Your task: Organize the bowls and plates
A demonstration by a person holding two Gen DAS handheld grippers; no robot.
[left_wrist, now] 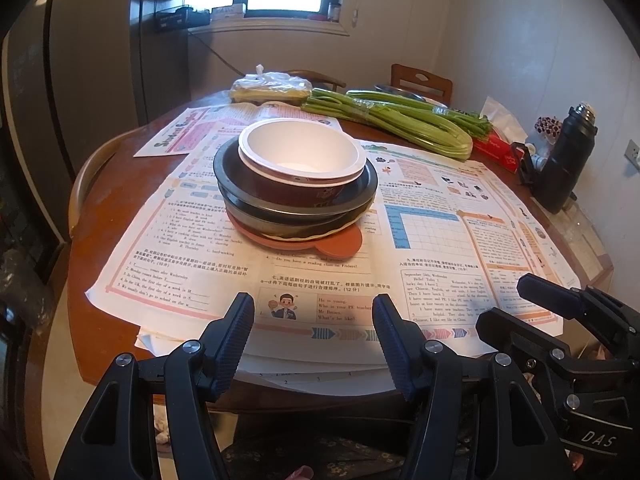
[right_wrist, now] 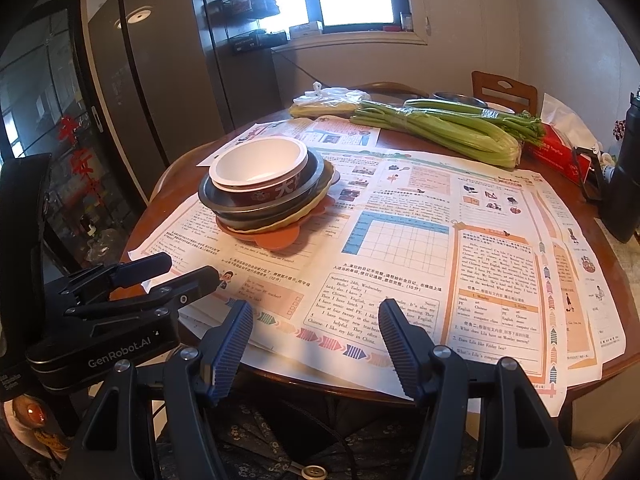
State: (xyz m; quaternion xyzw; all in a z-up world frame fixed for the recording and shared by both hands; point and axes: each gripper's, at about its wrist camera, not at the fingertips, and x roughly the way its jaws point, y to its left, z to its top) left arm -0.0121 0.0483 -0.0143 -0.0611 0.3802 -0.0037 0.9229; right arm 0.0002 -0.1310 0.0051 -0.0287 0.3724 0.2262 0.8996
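- Left wrist view: the stack of dishes (left_wrist: 294, 192) sat mid-table on the worksheets (left_wrist: 440, 240), white bowl (left_wrist: 302, 150) on top, orange plate (left_wrist: 320, 244) at the bottom. Only here did the whole black flask (left_wrist: 564, 160) show. The left gripper (left_wrist: 314, 312) hung over the near table edge, tilted down, jaws apart, nothing between them.
- Right wrist view: this one showed the fridge (right_wrist: 168, 60) properly and a yellow plate (right_wrist: 308, 204) low in the stack. The right gripper (right_wrist: 316, 320) was angled down too, jaws spread and empty, beside the left one.
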